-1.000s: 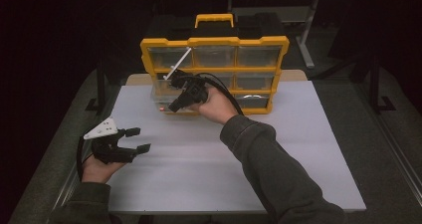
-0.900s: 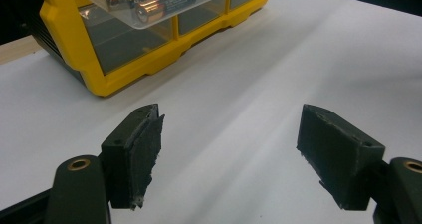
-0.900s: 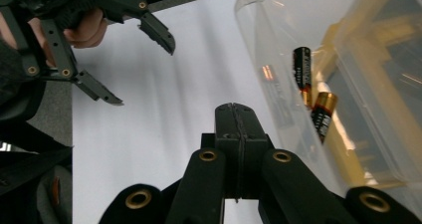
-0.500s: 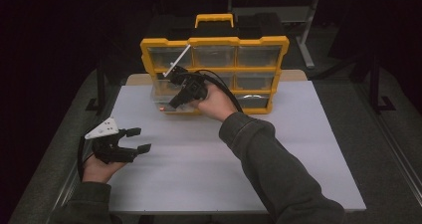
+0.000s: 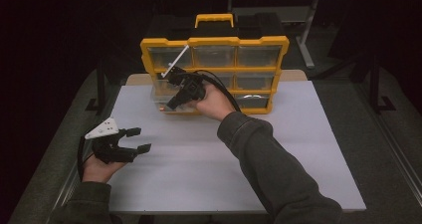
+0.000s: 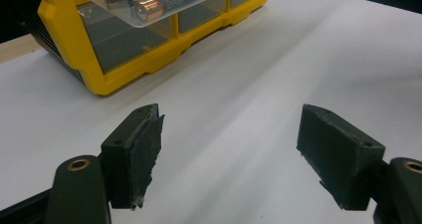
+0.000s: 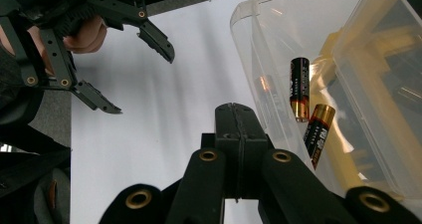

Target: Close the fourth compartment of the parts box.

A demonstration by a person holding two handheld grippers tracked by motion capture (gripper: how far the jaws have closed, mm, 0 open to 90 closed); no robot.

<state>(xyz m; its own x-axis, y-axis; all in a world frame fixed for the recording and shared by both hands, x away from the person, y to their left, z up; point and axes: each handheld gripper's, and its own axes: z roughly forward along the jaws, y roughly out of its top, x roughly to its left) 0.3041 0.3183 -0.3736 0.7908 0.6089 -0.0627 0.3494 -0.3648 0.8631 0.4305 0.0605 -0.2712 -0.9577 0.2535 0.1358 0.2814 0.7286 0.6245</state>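
While spread wide over bare table, left claw (image 6: 230, 154) empty.

A white tabletop (image 5: 308, 154) is seen under dim light. Toward twelve o'clock, beyond its far edge, a grey metal stand (image 5: 303, 30) is set against darkness.

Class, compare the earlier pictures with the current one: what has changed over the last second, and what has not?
Nothing visibly changed. The right hand-held gripper stays at the clear drawer pulled out of the yellow organizer, the left hand-held gripper stays open over the table.
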